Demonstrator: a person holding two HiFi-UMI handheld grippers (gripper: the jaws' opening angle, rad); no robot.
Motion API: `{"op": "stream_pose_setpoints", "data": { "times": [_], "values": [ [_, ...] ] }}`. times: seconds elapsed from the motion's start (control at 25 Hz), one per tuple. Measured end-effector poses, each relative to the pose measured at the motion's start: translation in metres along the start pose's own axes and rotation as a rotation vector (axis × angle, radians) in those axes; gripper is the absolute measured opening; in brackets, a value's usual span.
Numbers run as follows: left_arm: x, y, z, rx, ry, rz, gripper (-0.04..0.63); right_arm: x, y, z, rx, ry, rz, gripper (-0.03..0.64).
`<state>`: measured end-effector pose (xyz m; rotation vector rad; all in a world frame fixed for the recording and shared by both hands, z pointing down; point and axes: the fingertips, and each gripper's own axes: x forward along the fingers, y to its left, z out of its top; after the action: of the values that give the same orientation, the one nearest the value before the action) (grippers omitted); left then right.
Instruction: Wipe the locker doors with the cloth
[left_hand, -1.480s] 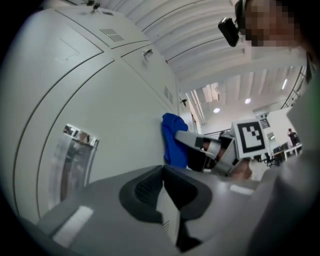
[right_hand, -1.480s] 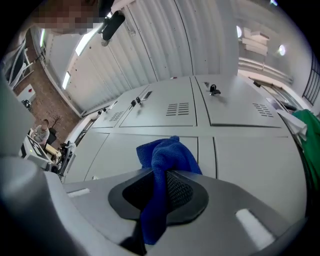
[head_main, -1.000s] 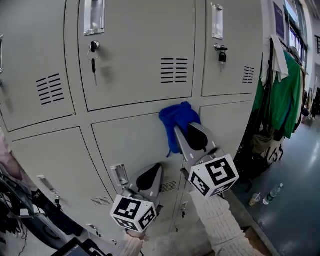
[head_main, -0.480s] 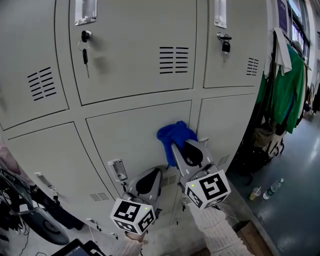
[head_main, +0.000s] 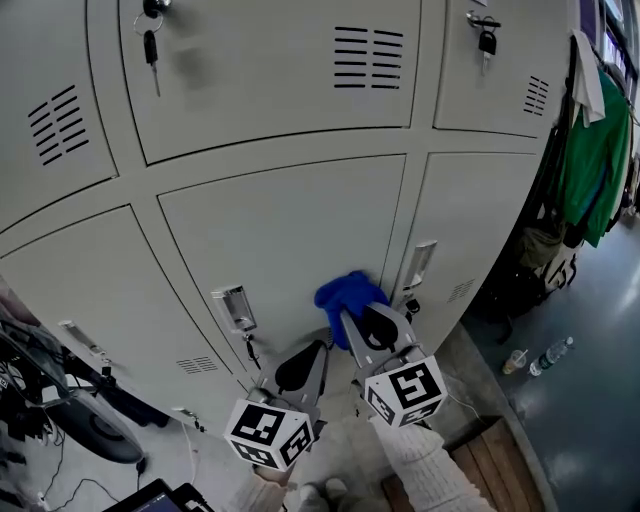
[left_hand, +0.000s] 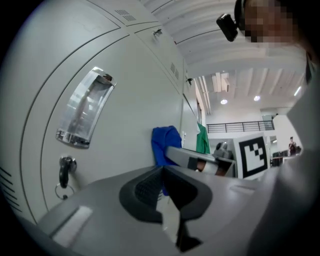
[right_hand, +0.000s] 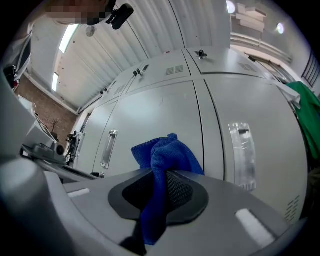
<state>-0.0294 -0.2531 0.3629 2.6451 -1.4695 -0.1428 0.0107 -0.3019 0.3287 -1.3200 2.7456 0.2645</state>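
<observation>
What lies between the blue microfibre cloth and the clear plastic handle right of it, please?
Only bare grey metal: door panel and the narrow vertical strip dividing two locker doors; the right gripper view shows it.

The blue cloth, bunched and pinched in the right gripper, presses against a lower locker door near its right edge. The locker doors are pale grey, vented and shut.

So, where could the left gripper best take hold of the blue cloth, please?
Probably the bunched end of the blue cloth standing clear beyond the right gripper, coming from its left; the lower tail is clamped between the right jaws.
</observation>
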Motion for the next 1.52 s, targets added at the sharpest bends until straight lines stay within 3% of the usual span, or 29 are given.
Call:
{"op": "stream_pose_setpoints", "data": {
  "times": [0.36, 0.72, 1.2, 1.52],
  "values": [
    [-0.016, 0.009, -0.040, -0.058, 0.055, 0.039, 0.000, -0.008, 0.009, -0.070, 0.061, 0.126, -0.007, 0.058],
    [-0.014, 0.012, -0.060, -0.084, 0.089, 0.042, 0.000, -0.012, 0.012, -0.104, 0.094, 0.193, -0.019, 0.058],
    [-0.009, 0.011, -0.052, -0.071, 0.083, 0.028, 0.000, -0.016, 0.014, -0.102, 0.085, 0.210, -0.017, 0.058],
    [-0.009, 0.006, -0.024, -0.038, 0.037, 0.011, 0.000, -0.030, 0.019, -0.052, 0.062, 0.123, -0.008, 0.058]
  ]
}}
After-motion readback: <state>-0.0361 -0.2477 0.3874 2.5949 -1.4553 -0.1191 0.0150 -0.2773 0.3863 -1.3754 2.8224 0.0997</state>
